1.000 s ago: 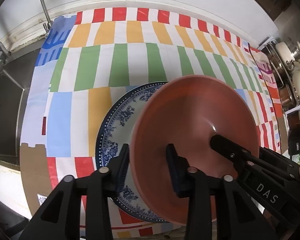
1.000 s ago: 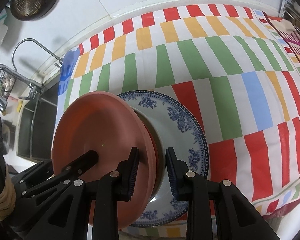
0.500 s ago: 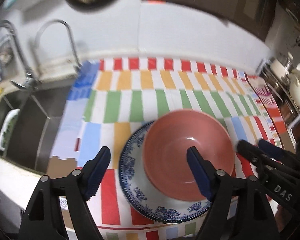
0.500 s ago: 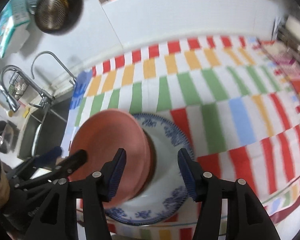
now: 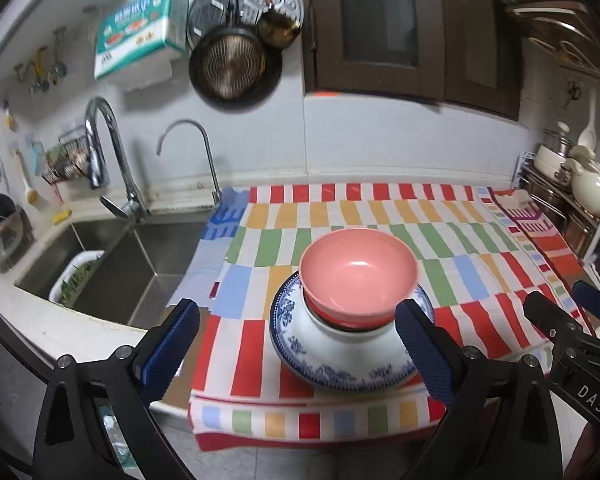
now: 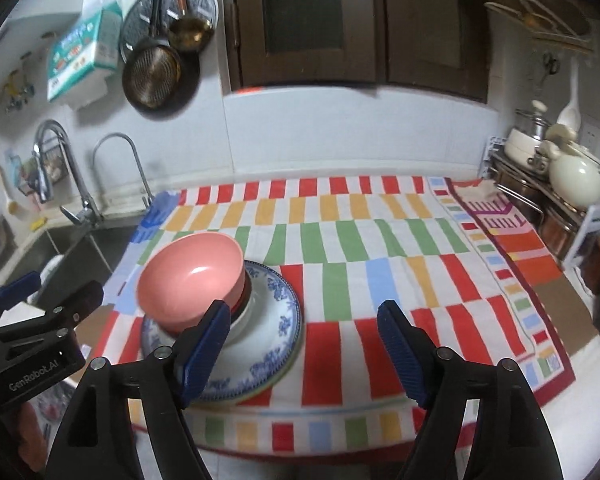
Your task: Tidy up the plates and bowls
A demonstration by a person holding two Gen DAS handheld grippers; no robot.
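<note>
A pink bowl (image 5: 358, 276) tops a stack of bowls standing in a blue-patterned plate (image 5: 300, 344) on the striped cloth, near the counter's front edge. My left gripper (image 5: 296, 306) hangs back from the stack and above it. Its jaws are opening wide, and nothing is between the pads. In the right wrist view the pink bowl (image 6: 188, 276) and the plate (image 6: 276, 320) lie to the left of my right gripper (image 6: 302, 308). The right jaws are opening too, empty, over the cloth. Each gripper shows at the edge of the other's view: the right gripper (image 5: 560, 320) and the left gripper (image 6: 40, 292).
A steel sink (image 5: 100, 264) with two taps lies left of the striped cloth (image 5: 460, 240). A rack with pots and a cream kettle (image 5: 588, 188) stands at the right end of the counter. Pans (image 5: 228, 64) hang on the wall behind.
Both grippers let go of the pink bowl's rim and opened wide. They drew back and up from the stack, so the wall and cupboards have come into view.
</note>
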